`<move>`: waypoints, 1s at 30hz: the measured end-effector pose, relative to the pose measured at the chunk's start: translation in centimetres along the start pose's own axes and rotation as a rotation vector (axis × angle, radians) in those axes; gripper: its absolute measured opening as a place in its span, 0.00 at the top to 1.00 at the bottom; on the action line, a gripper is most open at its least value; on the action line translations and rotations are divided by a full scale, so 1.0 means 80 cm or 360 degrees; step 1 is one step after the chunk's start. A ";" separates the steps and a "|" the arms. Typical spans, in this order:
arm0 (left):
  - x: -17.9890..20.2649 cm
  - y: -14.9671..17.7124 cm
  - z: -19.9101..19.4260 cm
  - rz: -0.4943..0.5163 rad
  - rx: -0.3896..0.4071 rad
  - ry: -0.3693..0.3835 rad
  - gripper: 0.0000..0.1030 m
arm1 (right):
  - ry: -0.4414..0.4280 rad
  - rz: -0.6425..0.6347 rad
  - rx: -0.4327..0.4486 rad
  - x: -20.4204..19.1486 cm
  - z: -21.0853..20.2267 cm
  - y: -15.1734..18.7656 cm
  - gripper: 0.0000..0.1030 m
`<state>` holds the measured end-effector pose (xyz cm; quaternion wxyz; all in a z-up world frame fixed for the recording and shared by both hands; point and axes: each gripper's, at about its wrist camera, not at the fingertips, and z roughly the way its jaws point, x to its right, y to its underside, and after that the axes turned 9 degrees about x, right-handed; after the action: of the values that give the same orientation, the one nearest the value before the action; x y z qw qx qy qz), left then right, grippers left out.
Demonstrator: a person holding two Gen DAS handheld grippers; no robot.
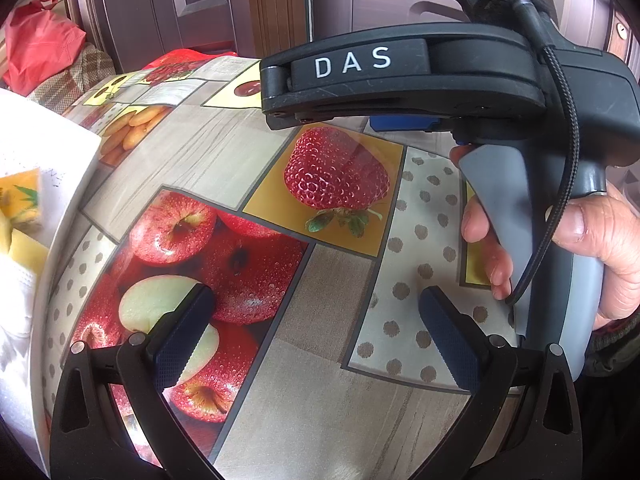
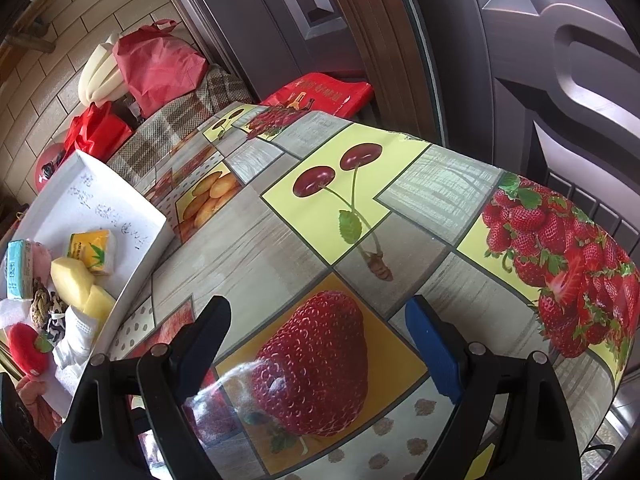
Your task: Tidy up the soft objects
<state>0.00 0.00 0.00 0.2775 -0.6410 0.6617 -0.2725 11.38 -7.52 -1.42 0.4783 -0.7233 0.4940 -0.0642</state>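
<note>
Soft things (image 2: 80, 276) already sit heaped in the white box (image 2: 132, 216) at the counter's (image 2: 256, 248) left edge. Left hand-held gripper (image 1: 316, 344) and right hand-held gripper (image 2: 320, 344) both stand apart, empty. Risk: another piece dropped onto that heap could spill out.

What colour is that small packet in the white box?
Yellow with green leaves, the packet shows best in the right wrist view.
</note>
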 end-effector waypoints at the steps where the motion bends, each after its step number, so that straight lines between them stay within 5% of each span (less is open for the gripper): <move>1: 0.000 0.000 0.000 0.0000 0.0000 0.0000 0.01 | -0.0002 -0.0005 -0.0002 0.000 0.000 0.000 0.13; 30: 0.000 0.000 0.000 -0.0002 0.0000 0.0002 0.01 | -0.0003 -0.0039 -0.0020 -0.005 0.003 -0.001 0.13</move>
<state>-0.02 0.01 0.01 0.2770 -0.6413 0.6615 -0.2729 11.37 -7.05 -1.33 0.4734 -0.7323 0.4850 -0.0665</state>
